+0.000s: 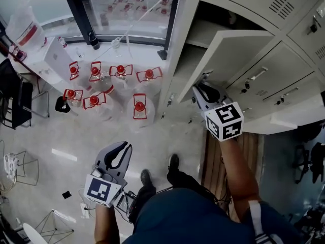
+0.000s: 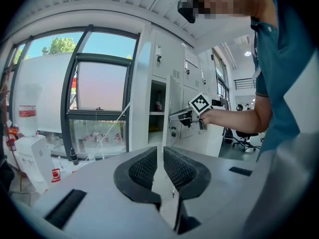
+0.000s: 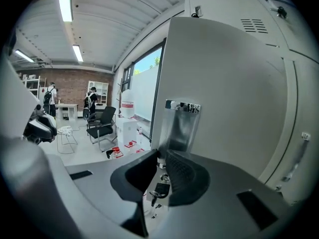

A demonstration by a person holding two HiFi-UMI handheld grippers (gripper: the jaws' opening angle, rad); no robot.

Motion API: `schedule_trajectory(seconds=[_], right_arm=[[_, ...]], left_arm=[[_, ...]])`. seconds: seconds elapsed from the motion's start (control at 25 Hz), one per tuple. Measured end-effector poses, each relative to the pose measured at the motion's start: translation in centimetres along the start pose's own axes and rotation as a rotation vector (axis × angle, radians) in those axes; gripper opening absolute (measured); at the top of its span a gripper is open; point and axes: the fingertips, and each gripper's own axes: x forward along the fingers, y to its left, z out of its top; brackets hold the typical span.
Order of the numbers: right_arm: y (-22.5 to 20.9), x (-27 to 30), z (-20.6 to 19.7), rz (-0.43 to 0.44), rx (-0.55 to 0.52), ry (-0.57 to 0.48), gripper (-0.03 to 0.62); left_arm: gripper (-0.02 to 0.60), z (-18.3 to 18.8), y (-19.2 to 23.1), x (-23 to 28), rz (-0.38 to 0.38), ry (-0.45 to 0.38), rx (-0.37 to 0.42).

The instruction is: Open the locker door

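The pale grey locker door stands swung out from the locker bank, and the shelf behind it shows. My right gripper is at the door's lower free edge, shut on that edge. In the right gripper view the door fills the right side and its edge runs down between the dark pads of the right gripper. A key hangs just below the jaws. My left gripper hangs low over the floor, far from the lockers, shut and holding nothing; it faces the window.
Several water jugs with red caps stand on the floor by the window. More closed locker doors with handles lie right of the open one. Office chairs and people stand far back in the room.
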Motion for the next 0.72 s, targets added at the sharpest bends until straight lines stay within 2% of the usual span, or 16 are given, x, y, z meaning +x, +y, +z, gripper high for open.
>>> schedule_trajectory(seconds=[0.2, 0.6, 0.64, 0.68, 0.72], right_arm=[[0.7, -2.8, -1.2, -0.029, 0.03, 0.01, 0.063], [1.5, -7.6, -3.1, -0.132, 0.043, 0.051, 0.068], [1.7, -7.8, -3.1, -0.139, 0.05, 0.056, 0.102], [2.0, -7.9, -3.1, -0.146, 0.06, 0.059, 0.203], [2.1, -8.0, -2.9, -0.159, 0.071, 0.058, 0.216]], left_arm=[[0.054, 0.6, 0.3, -1.3, -0.011, -0.031, 0.014], [0.054, 0.7, 1.4, -2.9, -0.04, -0.023, 0.028], [0.054, 1.0, 1.5, -2.9, -0.047, -0.027, 0.033], [0.054, 1.3, 1.5, -2.8, -0.052, -0.032, 0.039], [0.054, 1.6, 1.6, -2.8, -0.058, -0.039, 0.045]])
